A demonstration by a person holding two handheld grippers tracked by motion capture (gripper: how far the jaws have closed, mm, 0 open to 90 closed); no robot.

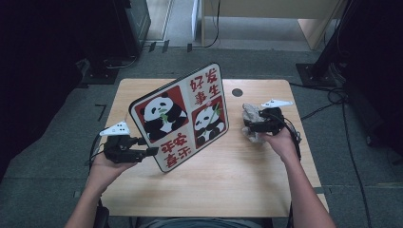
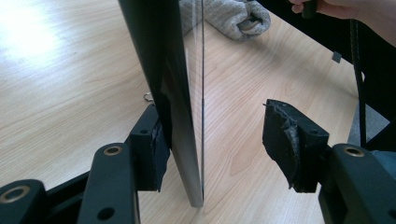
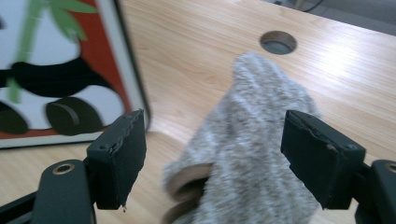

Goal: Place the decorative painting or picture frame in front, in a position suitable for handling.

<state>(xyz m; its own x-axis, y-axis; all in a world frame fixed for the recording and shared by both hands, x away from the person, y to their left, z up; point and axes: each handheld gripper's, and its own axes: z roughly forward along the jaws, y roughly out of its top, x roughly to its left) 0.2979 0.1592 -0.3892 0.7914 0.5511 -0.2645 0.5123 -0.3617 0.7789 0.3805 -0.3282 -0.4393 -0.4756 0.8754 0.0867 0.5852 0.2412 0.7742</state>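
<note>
I have the panda picture board (image 1: 180, 118) standing tilted on its lower edge on the bench (image 1: 237, 175), and its near corner sits between the jaws of my left gripper (image 1: 153, 151). In the left gripper view the panel's dark back rests against one pad (image 2: 156, 149), while the other pad (image 2: 287, 142) stands well clear of the glossy front, so the left gripper is released rather than clamped; the board is leaning on it, not held. I judge the board to be stiff, thin and light for its area, with a smooth, reflective face that would slide under the pads, and glass-like enough that I'd squeeze gently. The best hold looks to be right at the edge near that lower corner, pads flat on front and back, because a grip so far from the middle lets the panel swing. Ahead of my right gripper (image 1: 247, 127) is the grey cloth (image 3: 252, 154), a soft woolly bundle lying on the bench just beyond the board's far edge. It bulges up between the right jaws, but both pads stand apart from it, so that gripper is released too. The cloth will squash and drape; I'd pinch it through its thick middle, where it's bunched.
</note>
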